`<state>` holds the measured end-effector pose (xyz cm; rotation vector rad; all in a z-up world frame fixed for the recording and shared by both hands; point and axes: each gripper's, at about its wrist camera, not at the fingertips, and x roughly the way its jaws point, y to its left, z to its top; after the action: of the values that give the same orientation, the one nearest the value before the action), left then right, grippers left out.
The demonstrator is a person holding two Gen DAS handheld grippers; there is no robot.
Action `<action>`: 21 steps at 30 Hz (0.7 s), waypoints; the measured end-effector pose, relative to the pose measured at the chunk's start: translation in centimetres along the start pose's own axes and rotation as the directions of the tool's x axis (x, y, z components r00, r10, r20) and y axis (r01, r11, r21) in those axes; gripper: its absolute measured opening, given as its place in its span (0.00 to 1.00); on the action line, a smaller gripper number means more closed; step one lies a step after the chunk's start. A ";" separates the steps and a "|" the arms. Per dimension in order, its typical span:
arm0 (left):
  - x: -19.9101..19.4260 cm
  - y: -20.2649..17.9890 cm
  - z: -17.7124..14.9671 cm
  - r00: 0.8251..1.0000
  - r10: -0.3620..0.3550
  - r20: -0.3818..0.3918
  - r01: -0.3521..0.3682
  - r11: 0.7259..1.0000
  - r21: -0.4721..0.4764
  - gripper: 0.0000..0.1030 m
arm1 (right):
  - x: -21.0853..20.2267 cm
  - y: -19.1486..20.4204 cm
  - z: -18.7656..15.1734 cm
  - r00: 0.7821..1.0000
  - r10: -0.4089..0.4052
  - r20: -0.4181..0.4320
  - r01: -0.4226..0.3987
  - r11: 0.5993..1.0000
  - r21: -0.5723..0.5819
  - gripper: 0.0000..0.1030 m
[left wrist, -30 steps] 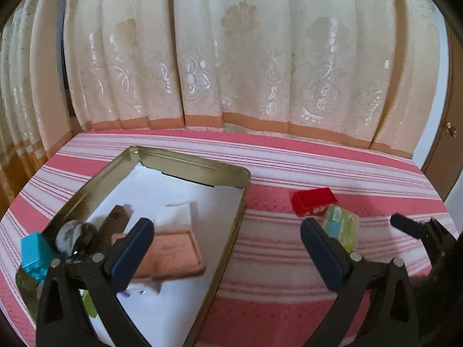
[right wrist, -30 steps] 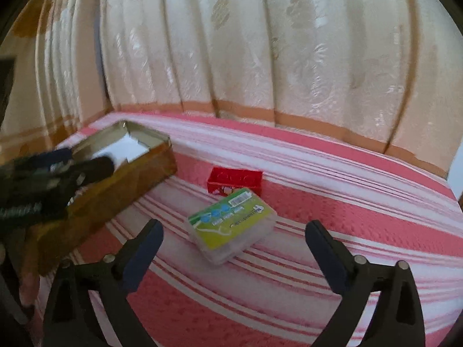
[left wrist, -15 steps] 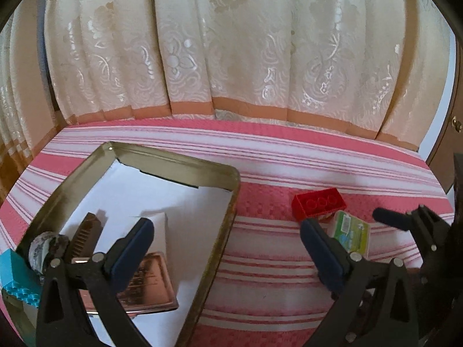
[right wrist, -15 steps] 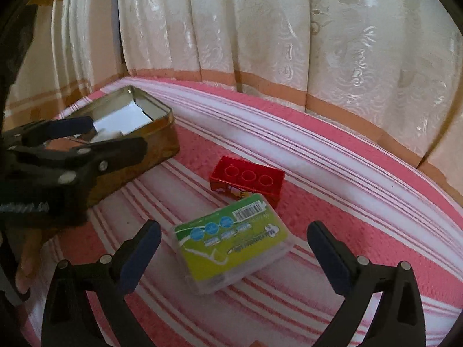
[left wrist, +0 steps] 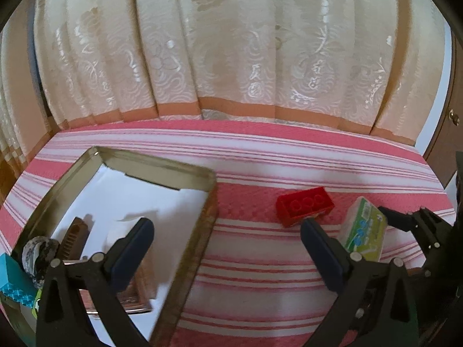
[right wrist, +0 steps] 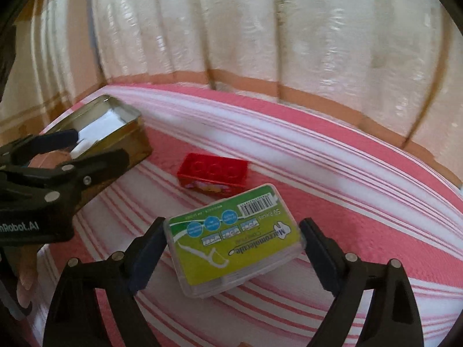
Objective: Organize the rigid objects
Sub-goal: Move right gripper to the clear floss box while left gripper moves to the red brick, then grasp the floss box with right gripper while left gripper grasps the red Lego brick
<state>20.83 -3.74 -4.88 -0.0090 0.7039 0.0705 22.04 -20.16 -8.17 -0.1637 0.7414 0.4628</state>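
A clear floss-pick box (right wrist: 234, 245) with a green label lies on the striped cloth. My right gripper (right wrist: 231, 228) straddles it, its jaws closing, the pads at the box's two ends; the box still rests flat. A red toy brick (right wrist: 214, 173) sits just behind it. In the left wrist view the brick (left wrist: 303, 205) and floss box (left wrist: 364, 231) are at the right. My left gripper (left wrist: 225, 225) hangs open and empty over the near right wall of the gold tin (left wrist: 156, 170).
The tin is lined with white paper and holds a copper-coloured flat case (left wrist: 133, 292), a brown comb-like piece (left wrist: 75, 234), a grey round thing (left wrist: 37, 248) and a teal block (left wrist: 11, 280). A cream curtain (left wrist: 231, 57) closes off the far side. A wooden door (left wrist: 445, 133) stands at the right.
My right gripper came down and forward onto the floss box and its jaws narrowed around it. My left gripper drifted right, so the tin slid left in its view.
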 end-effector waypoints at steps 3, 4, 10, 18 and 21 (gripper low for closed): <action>0.5 -1.2 0.1 1.000 -0.003 -0.005 0.003 1.000 0.017 1.00 | -0.6 -2.1 -0.6 0.999 -0.051 0.010 0.050 0.996 0.074 0.89; 0.8 -1.6 0.1 1.000 -0.008 -0.010 0.009 1.000 0.020 1.00 | -0.8 -2.7 -0.8 0.998 -0.064 0.013 0.063 0.994 0.091 0.89; 1.7 -4.6 0.5 1.000 0.010 -0.003 -0.010 0.998 0.066 1.00 | -1.3 -7.9 -1.1 0.987 -0.158 -0.007 0.155 0.959 0.236 0.89; 4.9 -8.1 0.7 0.997 -0.018 -0.070 0.026 0.993 0.112 1.00 | -1.7 -10.6 -1.3 0.980 -0.197 -0.021 0.194 0.932 0.305 0.89; 6.4 -8.0 1.0 0.991 -0.043 -0.126 0.053 0.996 0.074 1.00 | -1.6 -10.7 -1.3 0.980 -0.195 -0.028 0.194 0.930 0.314 0.89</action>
<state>26.85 -11.29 -8.37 0.0444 0.8300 -0.0037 25.21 -30.63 -8.22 0.0642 0.7769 0.1512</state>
